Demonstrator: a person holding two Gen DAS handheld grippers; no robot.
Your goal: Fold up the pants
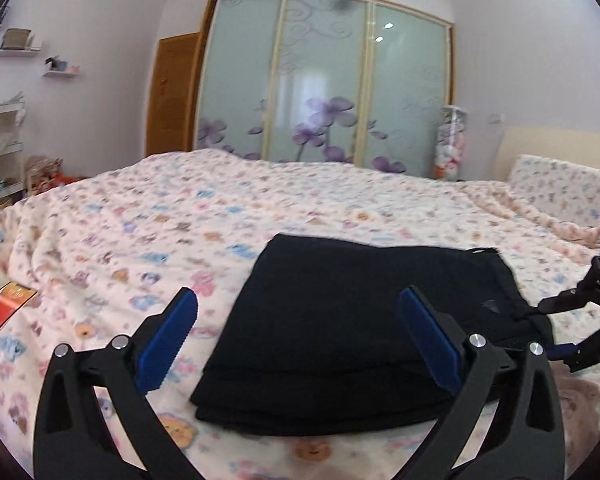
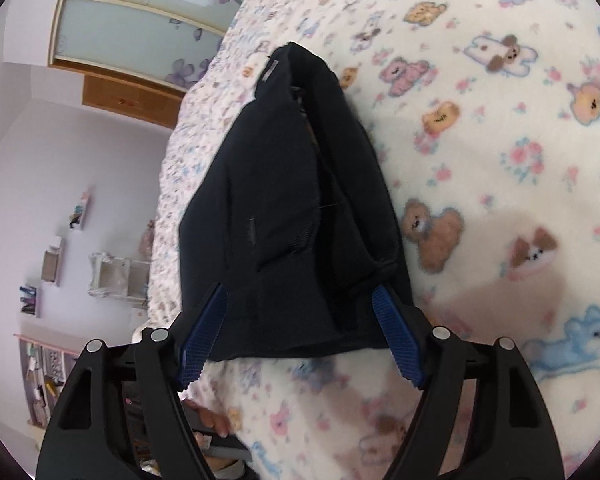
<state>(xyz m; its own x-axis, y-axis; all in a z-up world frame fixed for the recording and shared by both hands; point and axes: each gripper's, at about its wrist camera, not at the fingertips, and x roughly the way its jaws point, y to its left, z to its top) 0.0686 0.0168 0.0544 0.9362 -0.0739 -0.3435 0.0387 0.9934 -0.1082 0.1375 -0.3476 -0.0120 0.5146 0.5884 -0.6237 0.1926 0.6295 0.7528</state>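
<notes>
The black pants [image 1: 352, 332] lie folded into a compact stack on the bear-print bedspread [image 1: 180, 216]. My left gripper [image 1: 300, 312] is open, hovering just above the stack's near left part, holding nothing. My right gripper [image 2: 300, 300] is open with its blue pads either side of the stack's near edge; the pants [image 2: 284, 200] fill the middle of the right wrist view, and no cloth is pinched. The right gripper also shows at the right edge of the left wrist view [image 1: 580, 320].
A phone [image 1: 4, 310] lies on the bedspread at the left. A pillow [image 1: 556, 180] and headboard are at the back right. A wardrobe with glass sliding doors [image 1: 324, 80] stands beyond the bed. White shelves [image 1: 2, 152] stand by the left wall.
</notes>
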